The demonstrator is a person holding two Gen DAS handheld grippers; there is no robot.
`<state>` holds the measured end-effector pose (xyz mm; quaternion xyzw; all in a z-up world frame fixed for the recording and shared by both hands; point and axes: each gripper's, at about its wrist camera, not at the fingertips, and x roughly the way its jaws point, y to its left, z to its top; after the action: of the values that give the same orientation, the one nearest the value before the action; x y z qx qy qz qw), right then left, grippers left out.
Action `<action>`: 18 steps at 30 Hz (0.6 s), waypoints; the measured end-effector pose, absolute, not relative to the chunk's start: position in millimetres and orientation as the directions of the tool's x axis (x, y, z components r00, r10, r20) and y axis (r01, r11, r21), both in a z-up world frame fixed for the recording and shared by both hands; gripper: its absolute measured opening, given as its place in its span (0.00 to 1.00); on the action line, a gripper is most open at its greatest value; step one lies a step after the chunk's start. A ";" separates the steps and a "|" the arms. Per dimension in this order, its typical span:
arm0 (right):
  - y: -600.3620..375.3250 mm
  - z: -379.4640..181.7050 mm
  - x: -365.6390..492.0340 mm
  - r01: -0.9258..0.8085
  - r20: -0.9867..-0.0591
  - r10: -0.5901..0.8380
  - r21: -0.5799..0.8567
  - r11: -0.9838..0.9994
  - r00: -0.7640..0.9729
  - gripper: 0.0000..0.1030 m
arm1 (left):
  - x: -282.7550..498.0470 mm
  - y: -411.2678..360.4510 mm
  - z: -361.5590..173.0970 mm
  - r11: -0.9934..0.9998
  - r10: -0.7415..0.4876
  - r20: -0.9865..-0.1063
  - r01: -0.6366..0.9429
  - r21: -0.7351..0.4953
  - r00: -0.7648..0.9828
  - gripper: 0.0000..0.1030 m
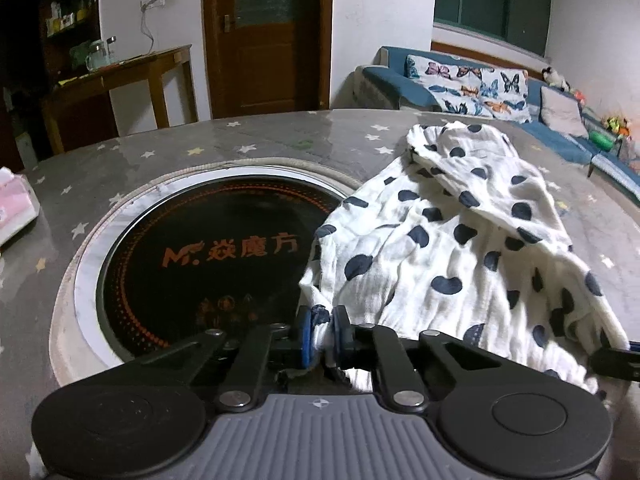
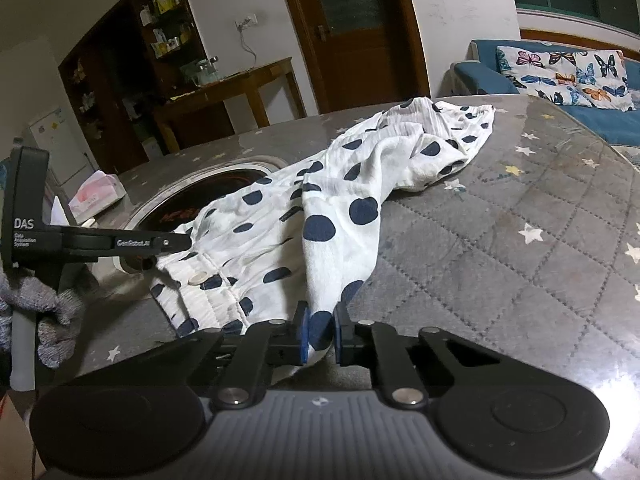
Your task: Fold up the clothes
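A white garment with dark blue dots lies crumpled on the grey star-patterned table, partly over the round cooktop. My left gripper is shut on its near left edge, cloth bunched between the blue pads. In the right wrist view the same garment stretches from the near edge to the far side. My right gripper is shut on its near right edge. The left gripper shows from the side at the garment's left edge, with a white button close by.
A black round cooktop with orange lettering is set into the table. A pink tissue pack lies at the left edge. A blue sofa with butterfly cushions, a wooden door and a side table stand beyond.
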<state>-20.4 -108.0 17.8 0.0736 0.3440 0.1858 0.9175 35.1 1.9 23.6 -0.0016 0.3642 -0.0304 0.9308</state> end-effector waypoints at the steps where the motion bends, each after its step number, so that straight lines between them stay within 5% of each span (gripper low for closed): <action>1: -109.1 19.0 -22.1 -0.295 -0.604 0.396 0.264 0.918 0.692 0.09 | 30.6 2.8 25.6 0.998 -0.064 -0.678 0.055 -0.035 0.733 0.11; 15: -128.0 34.7 -89.4 -0.446 -0.658 0.483 0.241 0.862 0.578 0.09 | -88.4 10.9 33.6 0.988 -0.153 -0.699 0.089 -0.126 0.699 0.11; 18: -127.3 35.1 -103.7 -0.479 -0.683 0.491 0.230 0.847 0.541 0.15 | -106.0 12.7 35.7 0.988 -0.156 -0.704 0.098 -0.122 0.693 0.12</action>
<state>-103.7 -127.3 35.1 0.0076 0.3912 0.2765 0.8777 -106.0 12.7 35.7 -0.0376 0.3854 -0.0690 0.9194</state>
